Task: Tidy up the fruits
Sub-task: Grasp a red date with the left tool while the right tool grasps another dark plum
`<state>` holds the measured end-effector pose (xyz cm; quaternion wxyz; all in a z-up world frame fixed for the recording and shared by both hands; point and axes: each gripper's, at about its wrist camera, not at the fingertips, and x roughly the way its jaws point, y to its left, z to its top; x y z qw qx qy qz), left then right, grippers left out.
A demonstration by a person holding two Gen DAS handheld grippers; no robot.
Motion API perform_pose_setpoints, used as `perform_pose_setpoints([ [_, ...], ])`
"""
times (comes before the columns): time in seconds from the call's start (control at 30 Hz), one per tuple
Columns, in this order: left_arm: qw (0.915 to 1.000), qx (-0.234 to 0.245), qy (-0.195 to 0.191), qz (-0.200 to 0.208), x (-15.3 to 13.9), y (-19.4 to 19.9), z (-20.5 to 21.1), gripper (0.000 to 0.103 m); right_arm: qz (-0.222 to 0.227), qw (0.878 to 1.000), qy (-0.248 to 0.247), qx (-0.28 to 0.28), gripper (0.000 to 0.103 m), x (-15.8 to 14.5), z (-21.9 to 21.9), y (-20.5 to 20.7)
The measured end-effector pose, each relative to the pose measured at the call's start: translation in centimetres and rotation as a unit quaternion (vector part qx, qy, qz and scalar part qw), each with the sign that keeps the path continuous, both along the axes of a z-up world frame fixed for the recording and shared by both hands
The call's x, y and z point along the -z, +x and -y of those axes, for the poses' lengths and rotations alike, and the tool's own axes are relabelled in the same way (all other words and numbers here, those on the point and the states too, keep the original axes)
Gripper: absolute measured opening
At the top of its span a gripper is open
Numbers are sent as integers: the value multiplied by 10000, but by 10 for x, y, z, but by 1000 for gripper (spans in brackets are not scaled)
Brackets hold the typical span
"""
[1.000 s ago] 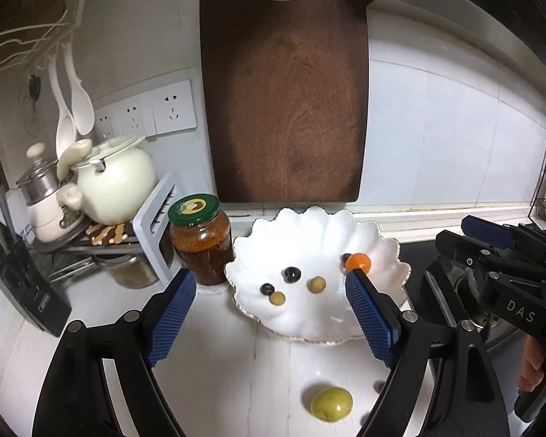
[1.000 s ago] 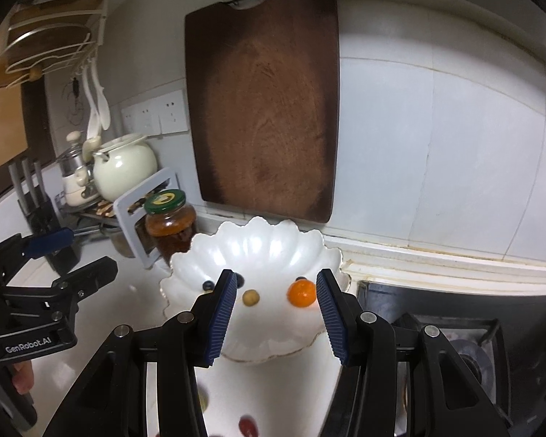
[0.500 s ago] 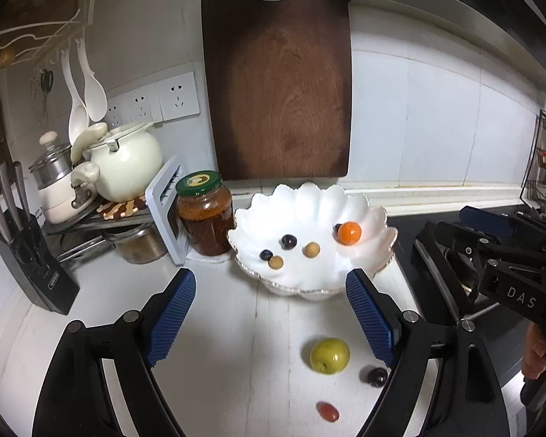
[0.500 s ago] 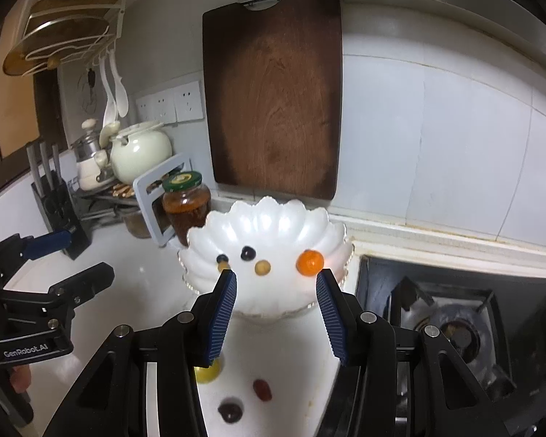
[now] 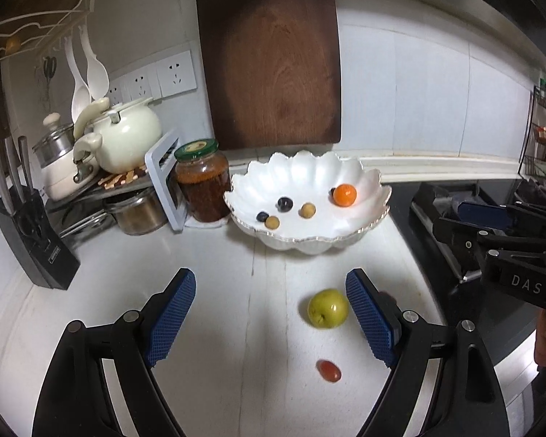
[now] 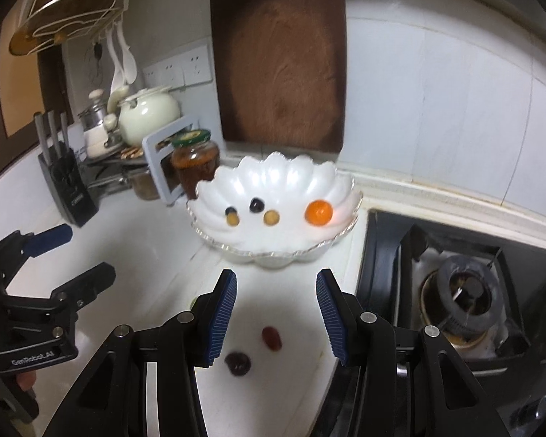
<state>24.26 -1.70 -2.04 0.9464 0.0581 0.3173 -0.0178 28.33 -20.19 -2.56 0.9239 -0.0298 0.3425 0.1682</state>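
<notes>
Clearly your left gripper [image 5: 269, 313] is spread wide beside the green fruit [image 5: 327, 307], ready to straddle it. Your right gripper [image 6: 276, 307], half-spread and empty, frames the red grape [image 6: 271, 338], since both belong in the bowl [image 5: 345, 244].

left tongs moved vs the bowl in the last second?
Yes. The left tongs backed away from the white bowl, which now sits beyond their tips; the green fruit lies between them.

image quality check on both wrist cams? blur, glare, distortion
Left wrist view: sharp, green fruit and white bowl crisp, strong fisheye bend at edges, dark vignette corners. Right wrist view: motion-blurred, the bowl's fruits smeared, orange fruit glowing onto the bowl wall, cutting board grain soft.
</notes>
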Motion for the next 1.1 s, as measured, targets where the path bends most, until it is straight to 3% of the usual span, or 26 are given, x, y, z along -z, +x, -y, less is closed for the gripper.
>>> perform_pose_setpoints([
  [0.53, 9985, 159, 143, -496, 40, -18, 8, 84, -640, 9971, -90, -399, 47, 38, -8, -18],
  [1.1, 9927, 480, -176, -1090, 84, -18, 18, 75, -1232, 9900, -53, -688, 47, 76, -17, -9],
])
